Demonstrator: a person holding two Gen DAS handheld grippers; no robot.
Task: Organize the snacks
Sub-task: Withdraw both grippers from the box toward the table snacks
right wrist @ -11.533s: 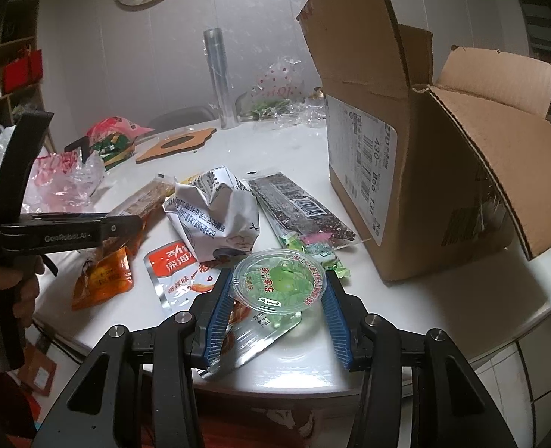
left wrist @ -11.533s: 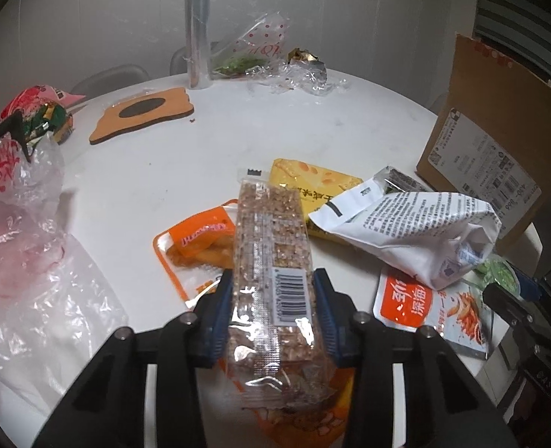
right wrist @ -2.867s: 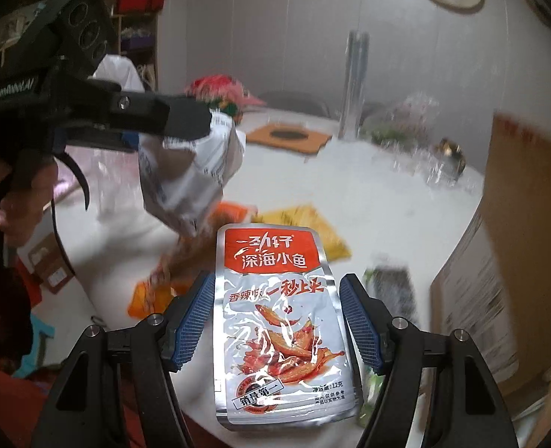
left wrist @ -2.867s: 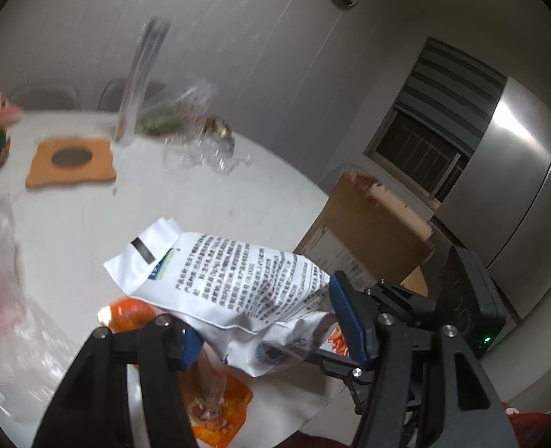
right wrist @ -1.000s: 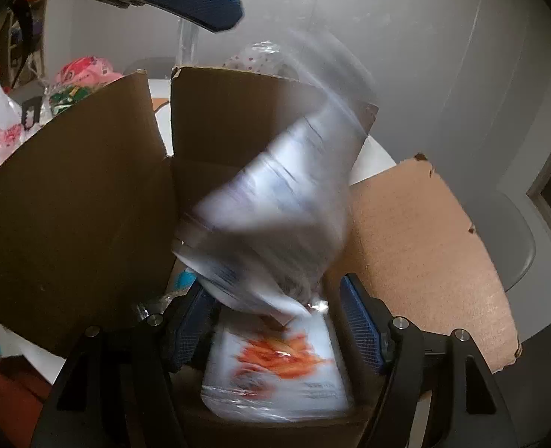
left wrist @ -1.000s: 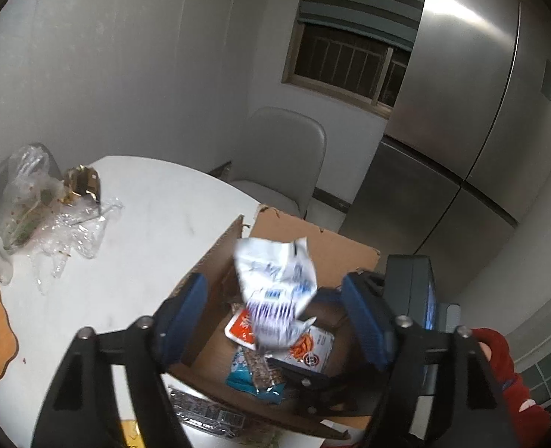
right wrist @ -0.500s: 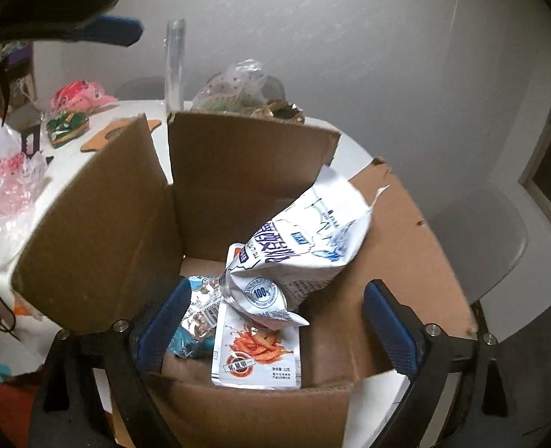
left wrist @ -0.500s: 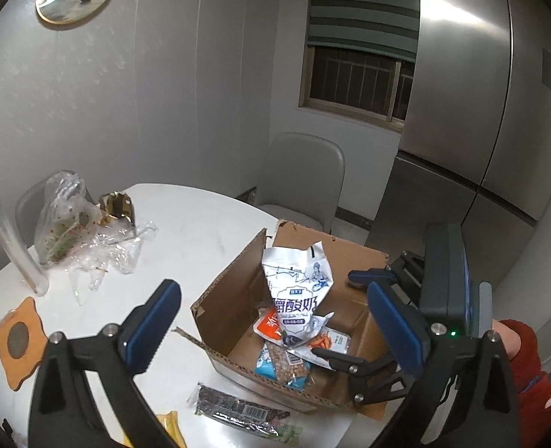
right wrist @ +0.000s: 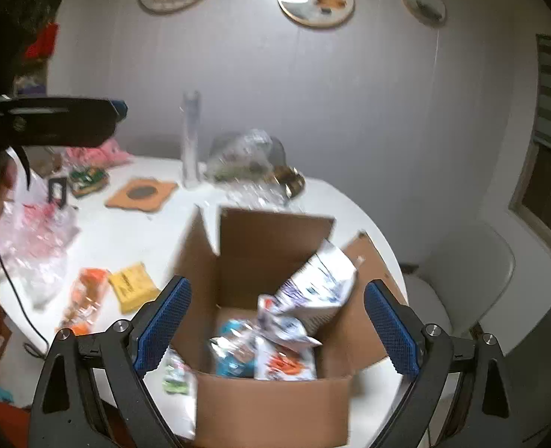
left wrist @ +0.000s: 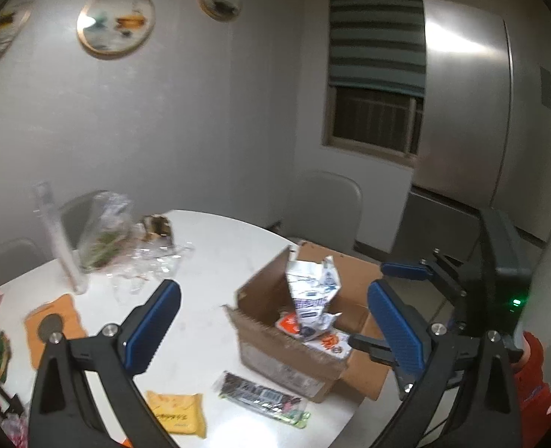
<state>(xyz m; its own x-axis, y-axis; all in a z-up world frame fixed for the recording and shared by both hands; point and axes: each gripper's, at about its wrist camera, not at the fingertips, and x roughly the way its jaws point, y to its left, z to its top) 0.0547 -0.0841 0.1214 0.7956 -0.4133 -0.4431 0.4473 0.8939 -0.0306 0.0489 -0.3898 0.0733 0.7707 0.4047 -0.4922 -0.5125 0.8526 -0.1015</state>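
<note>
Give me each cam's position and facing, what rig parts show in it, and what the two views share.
Left wrist: on the left gripper, jaws open and empty, looking down across the round white table at the open brown cardboard box; the right gripper shows beyond it.
Right wrist: on the right gripper, open and empty, looking down into the box; one left gripper finger shows at upper left.
Shared: box, crumpled white-and-blue snack bag, yellow flat packet.

white bag (left wrist: 311, 295) and fish packet (right wrist: 283, 364) now boxed.
</note>
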